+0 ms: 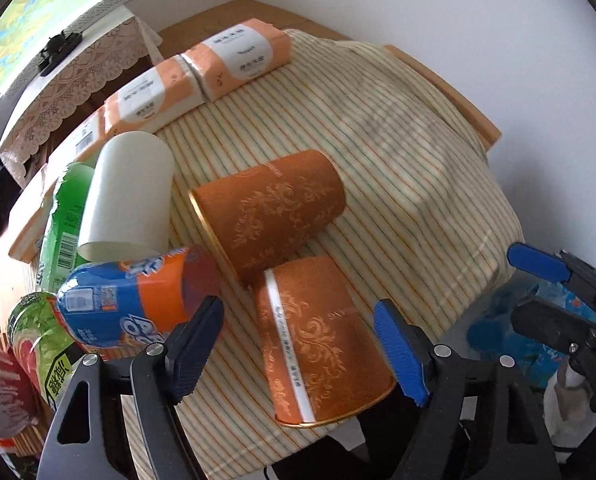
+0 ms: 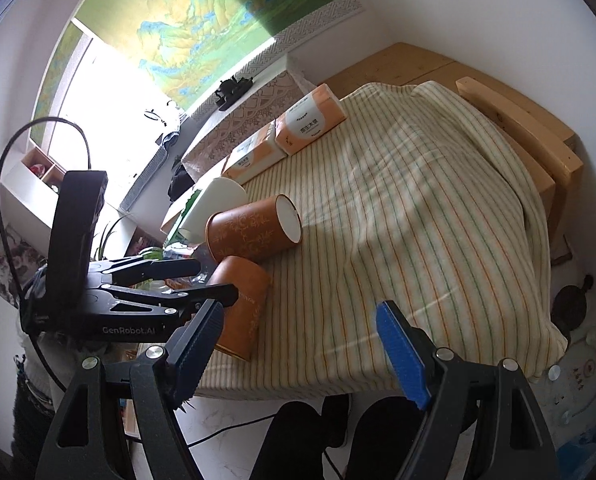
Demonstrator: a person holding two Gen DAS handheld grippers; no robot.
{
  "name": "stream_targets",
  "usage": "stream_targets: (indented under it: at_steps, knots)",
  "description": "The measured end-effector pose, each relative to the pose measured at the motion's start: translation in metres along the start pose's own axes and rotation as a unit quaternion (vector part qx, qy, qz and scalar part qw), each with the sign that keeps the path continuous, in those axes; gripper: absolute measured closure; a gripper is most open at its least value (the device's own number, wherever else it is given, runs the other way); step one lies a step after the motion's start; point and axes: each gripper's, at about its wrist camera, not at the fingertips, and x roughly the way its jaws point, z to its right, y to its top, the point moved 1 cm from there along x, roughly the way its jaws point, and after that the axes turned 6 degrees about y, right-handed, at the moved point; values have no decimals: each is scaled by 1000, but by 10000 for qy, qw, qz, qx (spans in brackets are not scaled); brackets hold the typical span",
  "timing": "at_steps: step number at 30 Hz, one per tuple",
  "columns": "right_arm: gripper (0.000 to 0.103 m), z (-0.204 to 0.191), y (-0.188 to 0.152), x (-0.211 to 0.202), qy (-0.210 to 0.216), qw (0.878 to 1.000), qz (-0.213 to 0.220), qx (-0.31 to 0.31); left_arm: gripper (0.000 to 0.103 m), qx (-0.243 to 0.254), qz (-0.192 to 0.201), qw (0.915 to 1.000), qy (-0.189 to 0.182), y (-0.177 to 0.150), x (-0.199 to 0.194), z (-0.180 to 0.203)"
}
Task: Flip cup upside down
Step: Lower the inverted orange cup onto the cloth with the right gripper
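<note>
An orange patterned paper cup point(image 1: 322, 340) stands upside down on the striped cloth near the table's front edge; it also shows in the right wrist view point(image 2: 239, 306). My left gripper point(image 1: 298, 350) is open, its fingers on either side of this cup without touching it. A second orange cup point(image 1: 267, 216) lies on its side just behind, seen too in the right wrist view point(image 2: 253, 232). A white cup point(image 1: 127, 196) stands inverted to the left. My right gripper point(image 2: 298, 350) is open and empty, off the table's front edge, and shows in the left wrist view point(image 1: 538, 276).
Orange tissue packs point(image 1: 201, 72) line the far left of the table. Drink bottles point(image 1: 129, 300) and a green can point(image 1: 37, 328) crowd the left. The striped cloth point(image 1: 398, 140) covers the table to the right. A wooden headboard point(image 2: 518, 128) stands behind.
</note>
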Motion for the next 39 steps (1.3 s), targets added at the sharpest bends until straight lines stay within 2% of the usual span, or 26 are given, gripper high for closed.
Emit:
stream_targets:
  at_steps: [4, 7, 9, 11, 12, 17, 21, 26, 29, 33, 36, 39]
  knots:
    - [28, 4, 1, -2, 71, 9999, 47, 70, 22, 162, -262, 9995, 68, -2, 10, 6]
    - [28, 4, 1, -5, 84, 9999, 88, 38, 23, 66, -431, 9991, 3, 3, 20, 3]
    - [28, 3, 0, -7, 42, 9999, 90, -49, 27, -37, -492, 9988, -64, 6, 25, 2]
    - [28, 2, -1, -8, -31, 9998, 114, -138, 28, -28, -496, 9987, -75, 7, 28, 4]
    - [28, 2, -1, -9, -66, 9998, 129, -167, 34, -19, -498, 9987, -61, 7, 30, 5]
    - [28, 0, -2, -14, -260, 9988, 246, -341, 35, -82, -367, 9992, -119, 5, 26, 3]
    - [28, -1, -3, -13, -311, 9983, 249, -421, 35, -182, 0, 9998, -88, -4, 10, 0]
    - [28, -9, -7, -9, -475, 9961, 269, -700, 36, -437, 763, 9961, 36, -28, -15, -6]
    - [28, -20, -11, -5, -804, 9902, 352, -1082, 36, -739, 1305, 9886, 110, -48, -28, -13]
    - [28, -30, -18, 5, -927, 9857, 301, -1372, 37, -1056, 1900, 9757, 273, -72, -40, -18]
    - [28, -34, -22, 10, -975, 9843, 272, -1445, 37, -1179, 2226, 9668, 440, -85, -49, -21]
    - [28, -35, -23, 13, -973, 9847, 246, -1425, 37, -1209, 2358, 9628, 533, -89, -52, -21]
